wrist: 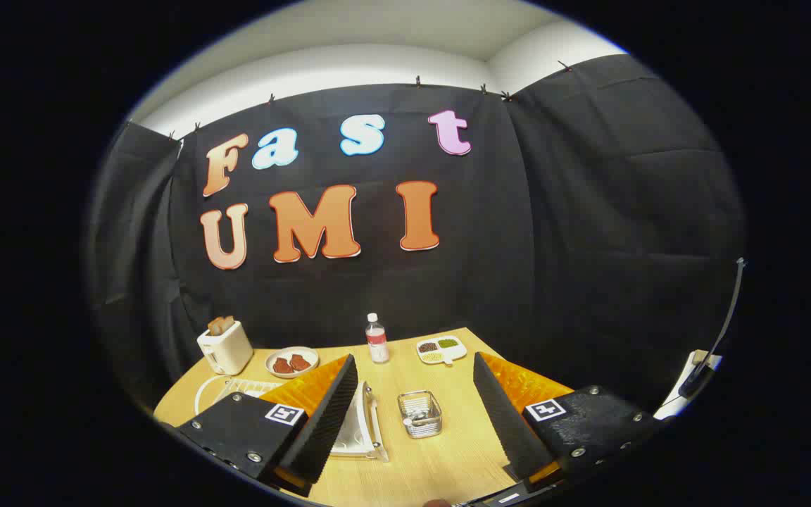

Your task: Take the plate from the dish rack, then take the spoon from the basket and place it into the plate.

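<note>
My gripper [416, 415] is open, its two fingers spread wide above the wooden table [448, 458]. A white plate [357, 422] stands upright in the dish rack [250, 387], right beside my left finger [328, 415] and partly hidden by it. A small clear wire basket [419, 414] sits on the table between the fingers, a little ahead of them, with a metal spoon [416, 417] lying inside. Nothing is held.
At the far side of the table stand a white toaster [224, 346] with bread, a small dish of reddish food [291, 362], a water bottle [376, 339] and a divided snack tray [441, 348]. Black cloth walls close the booth behind.
</note>
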Tool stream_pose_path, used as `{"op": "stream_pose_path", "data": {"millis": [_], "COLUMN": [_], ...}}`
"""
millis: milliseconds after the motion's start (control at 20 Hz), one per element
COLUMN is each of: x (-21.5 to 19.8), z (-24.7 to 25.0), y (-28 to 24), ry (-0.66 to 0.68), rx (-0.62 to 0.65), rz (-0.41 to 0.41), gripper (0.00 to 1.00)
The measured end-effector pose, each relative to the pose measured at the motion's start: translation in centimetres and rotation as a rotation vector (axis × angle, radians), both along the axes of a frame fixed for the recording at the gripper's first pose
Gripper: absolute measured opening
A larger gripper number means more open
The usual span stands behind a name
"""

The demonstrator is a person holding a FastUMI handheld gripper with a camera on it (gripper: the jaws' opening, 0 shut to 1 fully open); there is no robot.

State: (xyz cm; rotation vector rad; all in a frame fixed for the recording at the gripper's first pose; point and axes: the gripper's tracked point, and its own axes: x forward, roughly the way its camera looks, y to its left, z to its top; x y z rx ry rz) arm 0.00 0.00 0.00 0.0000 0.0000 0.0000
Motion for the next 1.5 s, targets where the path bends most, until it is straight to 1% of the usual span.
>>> {"op": "stream_pose_path", "data": {"millis": [200, 350, 700, 850, 1200, 1500], "x": [0.1, 0.1, 0.5, 1.1, 3.3, 5.0], "z": [-0.4, -0.6, 0.4, 0.6, -0.5, -2.4], "y": [1.7, 2.0, 2.8, 3.5, 6.1, 8.7], "ry": [0.020, 0.028, 0.021, 0.023, 0.065, 0.120], "rx": [0.009, -0.012, 0.002, -0.001, -0.015, -0.073], "rz": [0.032, 0.034, 0.043, 0.054, 0.092, 0.119], "gripper": [0.98, 0.98, 0.98, 0.98, 0.98, 0.98]}}
